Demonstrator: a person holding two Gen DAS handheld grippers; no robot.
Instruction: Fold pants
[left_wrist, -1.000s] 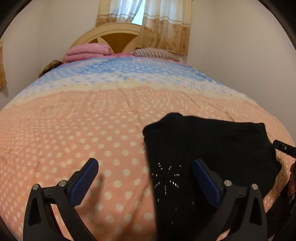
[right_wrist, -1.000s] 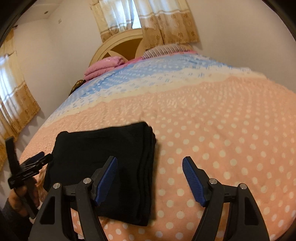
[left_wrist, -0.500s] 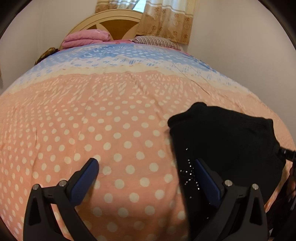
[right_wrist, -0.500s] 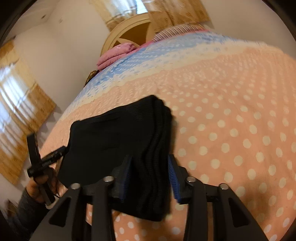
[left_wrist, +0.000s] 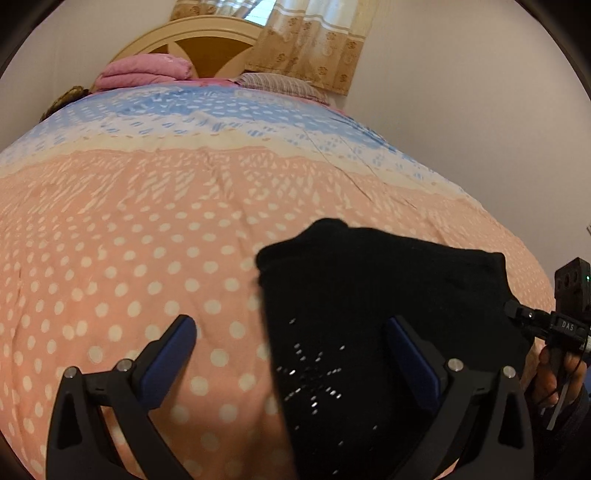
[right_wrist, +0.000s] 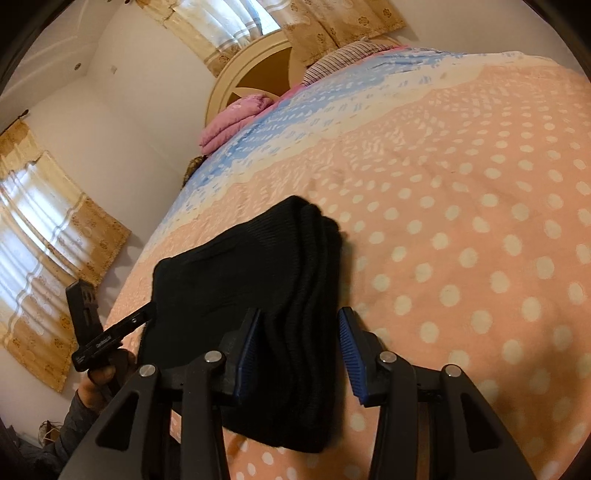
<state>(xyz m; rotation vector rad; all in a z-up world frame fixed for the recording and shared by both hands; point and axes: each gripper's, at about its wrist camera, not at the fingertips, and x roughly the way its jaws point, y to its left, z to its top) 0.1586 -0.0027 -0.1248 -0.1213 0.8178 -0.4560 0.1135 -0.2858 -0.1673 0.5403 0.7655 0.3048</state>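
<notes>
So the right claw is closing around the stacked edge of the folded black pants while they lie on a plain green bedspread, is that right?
Not quite: the bedspread is peach with white dots, blue toward the headboard, as the right wrist view shows. The right claw does straddle the folded black pants.

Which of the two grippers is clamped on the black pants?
The right gripper: its jaws have just been closing and now squeeze the folded pants; the left gripper stands wide open.
</notes>
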